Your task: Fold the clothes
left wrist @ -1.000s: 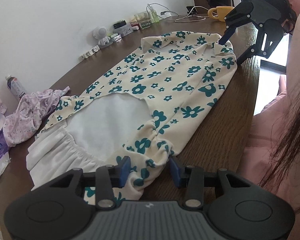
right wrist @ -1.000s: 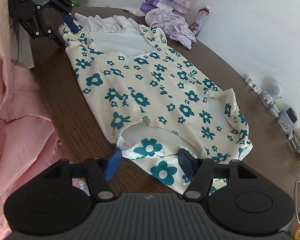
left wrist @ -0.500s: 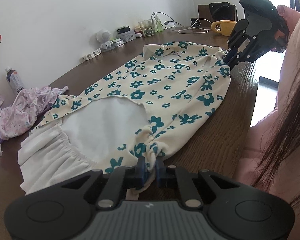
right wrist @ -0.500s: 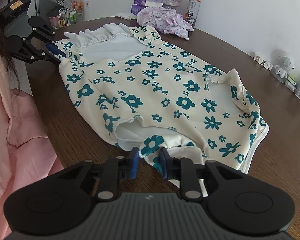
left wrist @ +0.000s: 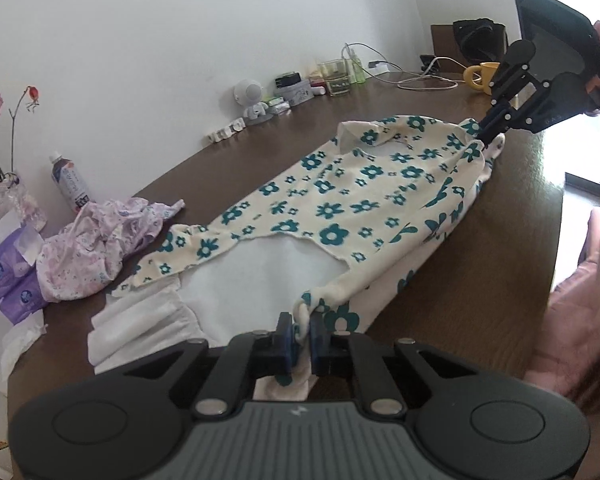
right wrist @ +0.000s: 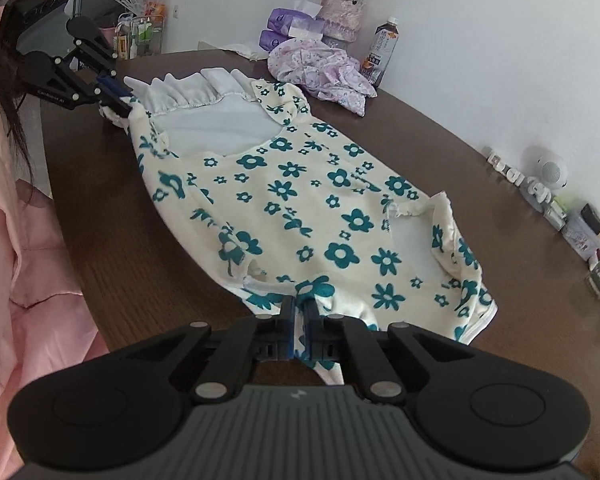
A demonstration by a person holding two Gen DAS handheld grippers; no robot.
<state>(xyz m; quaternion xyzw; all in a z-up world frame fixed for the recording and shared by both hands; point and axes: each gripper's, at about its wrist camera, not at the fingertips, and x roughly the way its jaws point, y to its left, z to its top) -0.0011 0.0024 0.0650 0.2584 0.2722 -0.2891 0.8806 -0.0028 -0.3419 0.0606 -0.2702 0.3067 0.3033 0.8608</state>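
A cream dress with teal flowers [left wrist: 340, 208] [right wrist: 300, 208] lies stretched along the brown table, its white ruffled lining at one end. My left gripper [left wrist: 299, 330] is shut on the near edge of the dress at the white-lining end and holds it a little above the table. My right gripper [right wrist: 299, 312] is shut on the near edge at the other end. Each gripper shows in the other's view, the right gripper [left wrist: 485, 133] and the left gripper [right wrist: 116, 98], both pinching the cloth. The near edge is lifted and pulled taut between them.
A crumpled pink-purple garment [left wrist: 96, 240] [right wrist: 320, 68], a drink bottle [left wrist: 70, 184], purple tissue packs [left wrist: 4, 276] and a flower vase [right wrist: 342, 8] crowd one end. Small items, cables and a yellow mug [left wrist: 480, 76] line the wall side. A person in pink [right wrist: 4, 240] stands at the table's near edge [left wrist: 540, 264].
Both grippers went from open to shut on the dress's near edge, then lifted it, so that edge now hangs taut above the table.
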